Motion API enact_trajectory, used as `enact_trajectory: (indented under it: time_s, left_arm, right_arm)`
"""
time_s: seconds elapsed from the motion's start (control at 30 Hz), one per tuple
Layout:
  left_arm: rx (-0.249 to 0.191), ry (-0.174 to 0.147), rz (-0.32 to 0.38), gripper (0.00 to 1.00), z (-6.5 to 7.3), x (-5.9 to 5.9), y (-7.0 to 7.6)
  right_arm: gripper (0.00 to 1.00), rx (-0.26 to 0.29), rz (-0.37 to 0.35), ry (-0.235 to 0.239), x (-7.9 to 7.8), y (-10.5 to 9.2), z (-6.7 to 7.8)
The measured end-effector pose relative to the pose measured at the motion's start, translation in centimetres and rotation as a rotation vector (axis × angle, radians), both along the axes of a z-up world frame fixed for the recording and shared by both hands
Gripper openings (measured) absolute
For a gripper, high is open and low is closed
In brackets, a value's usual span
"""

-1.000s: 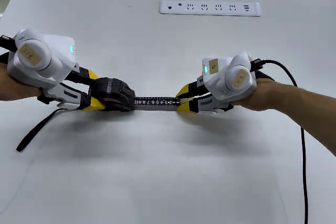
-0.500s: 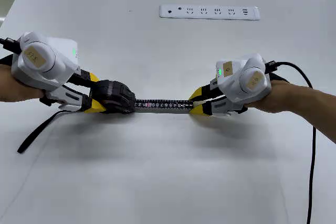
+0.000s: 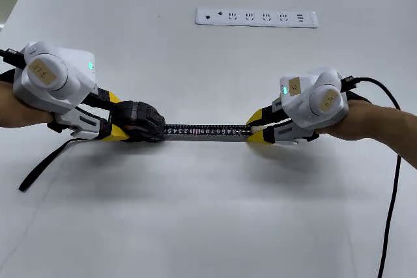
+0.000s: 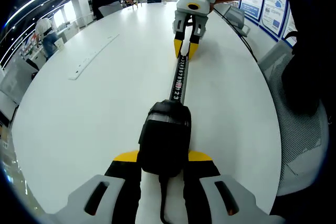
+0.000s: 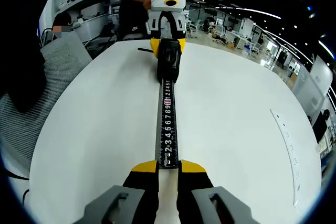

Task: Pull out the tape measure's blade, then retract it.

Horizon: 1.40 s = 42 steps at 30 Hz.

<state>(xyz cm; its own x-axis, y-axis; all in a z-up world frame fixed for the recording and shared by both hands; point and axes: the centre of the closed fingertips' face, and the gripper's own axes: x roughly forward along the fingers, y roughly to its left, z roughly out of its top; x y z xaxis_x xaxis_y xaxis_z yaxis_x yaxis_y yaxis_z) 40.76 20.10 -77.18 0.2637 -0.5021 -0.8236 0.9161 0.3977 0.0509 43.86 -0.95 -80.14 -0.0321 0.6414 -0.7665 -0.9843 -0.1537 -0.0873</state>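
left tongs (image 3: 118,114): clamped on the black ribbed tape measure case (image 3: 139,120), over the white table (image 3: 208,219) | right tongs (image 3: 255,127): closed on the tip of the dark numbered blade (image 3: 205,131) | blade: drawn out straight between both tongs

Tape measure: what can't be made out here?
- Tip of blade: right gripper view, hidden between the jaws of the right gripper.
- Digits on blade: head view, too small to read.
- Gripped sides of case: left gripper view, covered by the jaws of the left gripper.
- Where strap attaches: head view, hidden under left gripper.
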Motion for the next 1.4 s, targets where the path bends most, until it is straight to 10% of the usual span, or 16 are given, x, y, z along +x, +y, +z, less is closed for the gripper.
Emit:
enact_trajectory:
  time_s: [1.4]
  left_arm:
    - [0.027,0.011,-0.003,0.25,0.1,-0.2,-0.2]
  right_arm:
    - [0.09,-0.150,-0.031,-0.025,1.2,-7.0,0.0]
